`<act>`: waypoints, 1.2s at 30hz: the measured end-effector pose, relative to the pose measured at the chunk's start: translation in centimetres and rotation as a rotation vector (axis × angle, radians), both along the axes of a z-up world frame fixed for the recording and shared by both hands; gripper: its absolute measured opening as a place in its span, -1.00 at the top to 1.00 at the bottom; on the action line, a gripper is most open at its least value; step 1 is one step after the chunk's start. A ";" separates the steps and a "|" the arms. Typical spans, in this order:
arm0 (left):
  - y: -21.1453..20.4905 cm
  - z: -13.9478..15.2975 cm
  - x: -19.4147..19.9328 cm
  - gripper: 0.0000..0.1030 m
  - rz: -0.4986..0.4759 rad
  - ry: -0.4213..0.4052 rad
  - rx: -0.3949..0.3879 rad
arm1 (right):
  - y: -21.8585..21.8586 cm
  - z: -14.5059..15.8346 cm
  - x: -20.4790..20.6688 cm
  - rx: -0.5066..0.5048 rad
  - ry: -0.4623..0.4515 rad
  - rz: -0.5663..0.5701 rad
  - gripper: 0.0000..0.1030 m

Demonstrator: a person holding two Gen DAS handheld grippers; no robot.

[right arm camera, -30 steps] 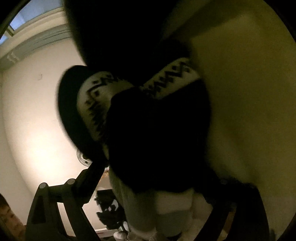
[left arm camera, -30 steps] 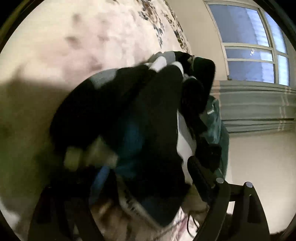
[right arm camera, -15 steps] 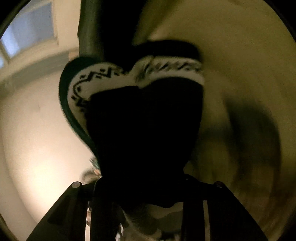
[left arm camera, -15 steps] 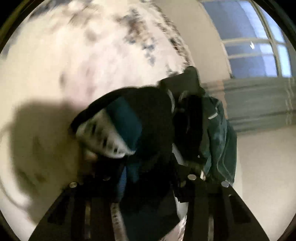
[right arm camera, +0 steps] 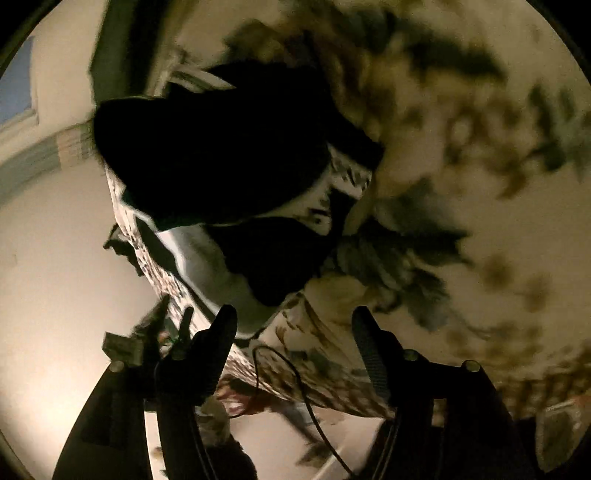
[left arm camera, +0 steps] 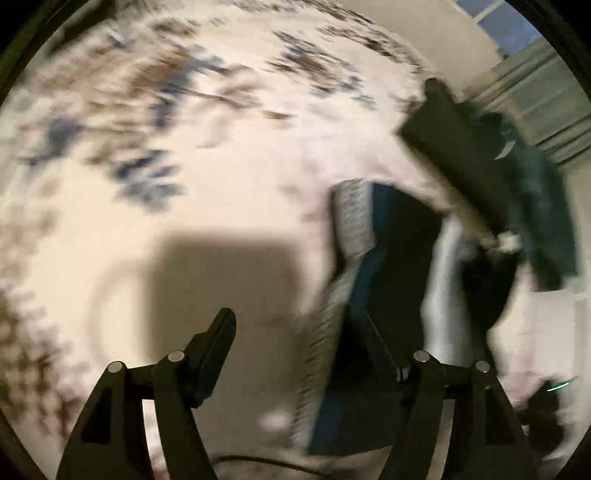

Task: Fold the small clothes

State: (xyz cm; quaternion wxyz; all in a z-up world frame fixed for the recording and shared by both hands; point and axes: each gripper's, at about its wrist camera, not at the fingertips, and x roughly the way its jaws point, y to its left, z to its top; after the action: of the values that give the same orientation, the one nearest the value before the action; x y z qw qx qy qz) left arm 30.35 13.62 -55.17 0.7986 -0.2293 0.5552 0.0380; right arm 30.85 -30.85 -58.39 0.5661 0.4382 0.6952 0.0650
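A small dark garment (left arm camera: 391,258) with a blue panel and a white patterned band lies bunched on the floral bedspread (left arm camera: 184,110). My left gripper (left arm camera: 295,332) hangs above the bed with its jaws opening. Only bedspread shows in the gap, and the garment's near edge lies behind the right finger (left arm camera: 373,343). In the right wrist view the same garment (right arm camera: 221,166) lies ahead of my right gripper (right arm camera: 295,328). That gripper's jaws are opening too, with nothing between them but the bed's edge. Both views are blurred by motion.
A heap of dark and green clothes (left arm camera: 535,192) sits on the bed beyond the garment, below a window (left arm camera: 498,22). A thin black cable (right arm camera: 295,373) crosses the bedspread's edge (right arm camera: 332,384) near my right gripper. Pale floor (right arm camera: 55,295) lies to its left.
Both grippers closed on the dark garment, then let it go and drew back and up. The garment now lies on the bed ahead of them.
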 end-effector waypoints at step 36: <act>-0.8 -0.8 4.9 -1.00 0.026 -0.025 0.041 | 8.0 -1.2 22.6 -0.274 -0.409 0.458 0.74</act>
State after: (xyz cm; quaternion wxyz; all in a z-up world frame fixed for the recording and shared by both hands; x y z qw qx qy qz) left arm 35.27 12.83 -55.96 0.8095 -0.2202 0.5413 0.0568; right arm 53.47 -22.86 -59.60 0.7182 0.1685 0.6499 0.1829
